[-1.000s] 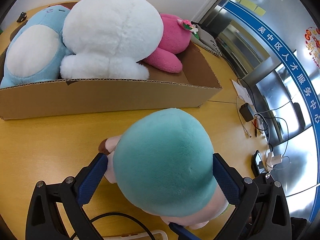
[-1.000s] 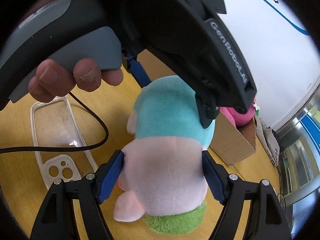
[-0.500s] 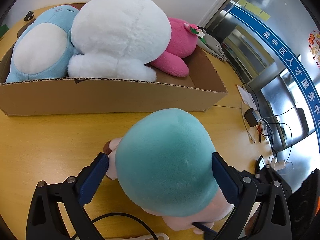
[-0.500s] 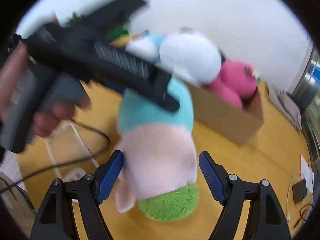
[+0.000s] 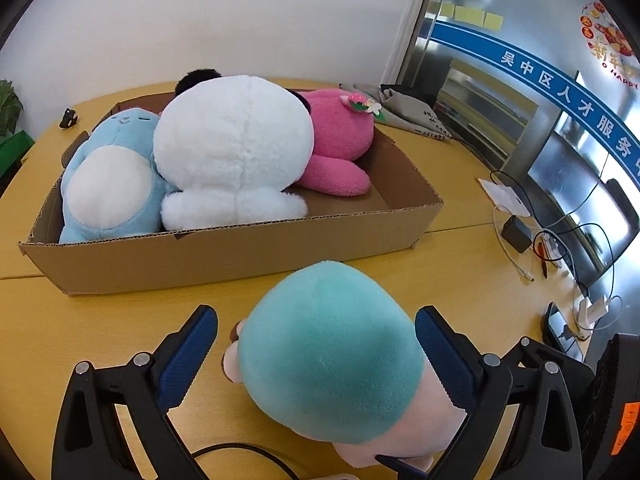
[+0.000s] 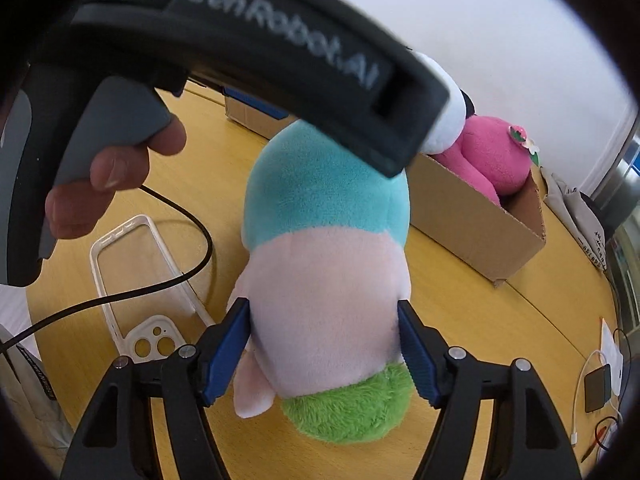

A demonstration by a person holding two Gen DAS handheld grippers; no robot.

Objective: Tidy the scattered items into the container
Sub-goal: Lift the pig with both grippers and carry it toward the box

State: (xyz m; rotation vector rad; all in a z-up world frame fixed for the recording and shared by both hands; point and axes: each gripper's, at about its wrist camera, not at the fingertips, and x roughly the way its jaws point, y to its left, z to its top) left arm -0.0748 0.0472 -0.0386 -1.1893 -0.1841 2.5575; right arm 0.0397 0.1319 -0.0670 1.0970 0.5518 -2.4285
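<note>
A plush toy (image 5: 332, 352) with a teal top, pink body and green tuft lies on the yellow table in front of the cardboard box (image 5: 240, 252). My left gripper (image 5: 316, 314) straddles its teal end, open: the right pad touches the fur, the left pad stands apart. My right gripper (image 6: 322, 305) is closing, and both blue pads press the plush toy's (image 6: 328, 280) pink body. The box holds a blue toy (image 5: 108, 184), a white toy (image 5: 236, 148) and a pink toy (image 5: 340, 140). The left tool's black housing (image 6: 280, 52) and a hand (image 6: 116, 168) hide the top of the right wrist view.
A clear phone case (image 6: 132, 280) and a black cable (image 6: 180, 276) lie left of the plush. Chargers and wires (image 5: 520, 236) clutter the table's right edge. A grey bag (image 5: 412, 116) sits behind the box, and a small black figure (image 5: 68, 118) at the far left.
The right jaws have narrowed onto the pink body. The left gripper has lifted and tilted, showing more of the box, and a gap has appeared between its left pad and the plush.
</note>
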